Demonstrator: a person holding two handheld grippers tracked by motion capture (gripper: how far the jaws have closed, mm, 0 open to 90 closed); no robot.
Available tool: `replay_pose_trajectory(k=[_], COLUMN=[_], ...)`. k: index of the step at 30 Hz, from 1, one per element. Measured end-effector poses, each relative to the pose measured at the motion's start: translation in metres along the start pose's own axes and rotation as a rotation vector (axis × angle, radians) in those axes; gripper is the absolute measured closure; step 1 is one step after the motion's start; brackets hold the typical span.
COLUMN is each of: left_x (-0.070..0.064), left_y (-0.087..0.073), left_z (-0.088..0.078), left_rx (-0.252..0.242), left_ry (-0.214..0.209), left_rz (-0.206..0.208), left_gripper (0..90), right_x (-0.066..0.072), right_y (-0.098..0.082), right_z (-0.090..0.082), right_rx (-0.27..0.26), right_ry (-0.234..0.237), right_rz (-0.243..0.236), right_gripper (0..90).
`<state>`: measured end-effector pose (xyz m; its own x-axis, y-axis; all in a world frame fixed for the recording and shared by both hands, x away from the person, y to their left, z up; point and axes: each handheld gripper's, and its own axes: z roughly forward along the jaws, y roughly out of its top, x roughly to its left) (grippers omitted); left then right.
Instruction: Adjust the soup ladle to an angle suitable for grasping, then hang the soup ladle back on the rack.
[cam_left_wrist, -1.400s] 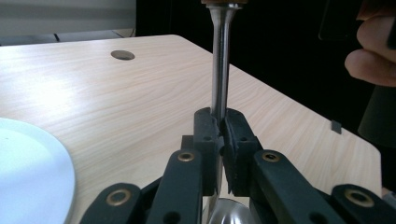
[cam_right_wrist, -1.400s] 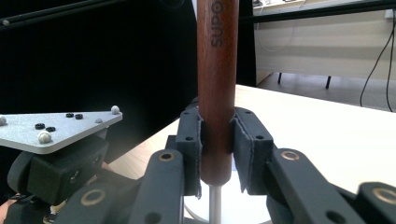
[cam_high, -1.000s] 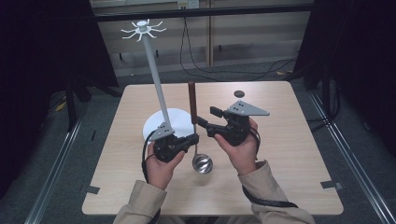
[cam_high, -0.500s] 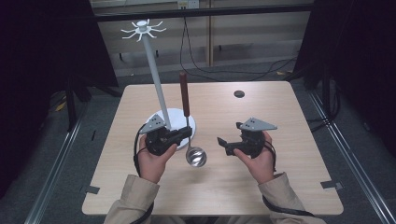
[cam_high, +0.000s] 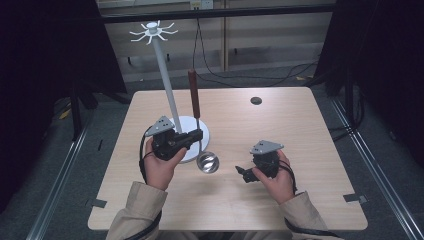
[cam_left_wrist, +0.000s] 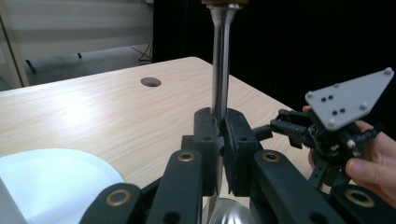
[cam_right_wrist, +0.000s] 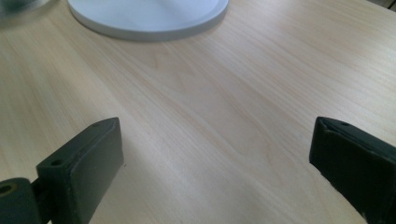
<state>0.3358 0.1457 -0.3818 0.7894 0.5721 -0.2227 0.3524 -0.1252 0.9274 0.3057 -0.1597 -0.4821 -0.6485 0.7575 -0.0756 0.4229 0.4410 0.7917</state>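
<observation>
high view: I'm seeing the left gripper (cam_high: 198, 136) holding a ladle (cam_high: 198, 131) upright by its metal shaft, brown handle up, bowl hanging just above the surface (cam_high: 300, 130), right beside the white hook stand (cam_high: 165, 80).
high view, right: the right gripper (cam_high: 243, 173) is sitting low near the surface, well apart from the ladle, carrying nothing.
left gripper view: the jaws are pinching the ladle shaft (cam_left_wrist: 220, 60) tight between the pads; the bowl is showing just below them. The stand's white base (cam_left_wrist: 56, 182) is lying at lower left, and the right gripper (cam_left_wrist: 292, 128) is sitting farther off at the right.
right gripper view: the jaws have just been opening and are standing spread wide, bare wood between them; the base edge (cam_right_wrist: 154, 21) is showing at the top.
progress: I'm judging the ladle as lifted and in a one-handed grip, right side released.
left to do: probably raising the ladle and hanging it on the hooks at the stand's top (cam_high: 152, 32); not yet done.
</observation>
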Motion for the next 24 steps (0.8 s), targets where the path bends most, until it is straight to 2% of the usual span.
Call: replay_pose_trajectory(k=[1,3,5,7,8,10,12,16,19,23,24], left_x=[0.001,0.001,0.001,0.002,0.003,0.002,0.002,0.003,0.004,0.006,0.005], left_y=[0.001,0.004,0.006,0.010,0.011,0.014,0.017,0.022,0.025,0.028,0.029], left_z=[-0.001,-0.003,-0.003,-0.005,-0.004,-0.006,-0.006,-0.008,-0.009,-0.009,-0.011], left_rx=[0.004,0.014,0.000,0.005,-0.003,0.006,-0.005,-0.016,-0.014,-0.027,-0.018], left_ry=[-0.005,0.013,0.005,0.013,-0.001,0.014,0.017,0.005,0.017,0.011,0.023], left_rz=[0.009,0.013,0.011,0.015,0.019,0.022,0.016,0.017,0.025,0.027,0.027], left_gripper=[85.1,85.1,85.1,85.1,85.1,85.1,85.1,85.1,85.1,85.0,85.1], right_x=[0.000,0.002,0.003,0.003,0.003,0.003,0.003,0.004,0.005,0.004,0.004], right_y=[-0.001,-0.004,-0.006,-0.007,-0.008,-0.009,-0.010,-0.012,-0.015,-0.016,-0.017], right_z=[0.001,0.004,0.006,0.007,0.007,0.008,0.008,0.010,0.011,0.013,0.013], right_rx=[0.009,0.043,0.056,0.069,0.075,0.083,0.095,0.121,0.135,0.147,0.147], right_ry=[0.000,-0.009,-0.008,-0.007,-0.005,0.000,0.003,0.005,0.008,0.013,0.012], right_rz=[-0.008,-0.027,-0.034,-0.034,-0.033,-0.020,-0.015,-0.028,-0.028,-0.037,-0.036], right_gripper=[3.9,4.3,4.3,4.4,4.4,4.4,4.4,4.6,4.5,4.6,4.6])
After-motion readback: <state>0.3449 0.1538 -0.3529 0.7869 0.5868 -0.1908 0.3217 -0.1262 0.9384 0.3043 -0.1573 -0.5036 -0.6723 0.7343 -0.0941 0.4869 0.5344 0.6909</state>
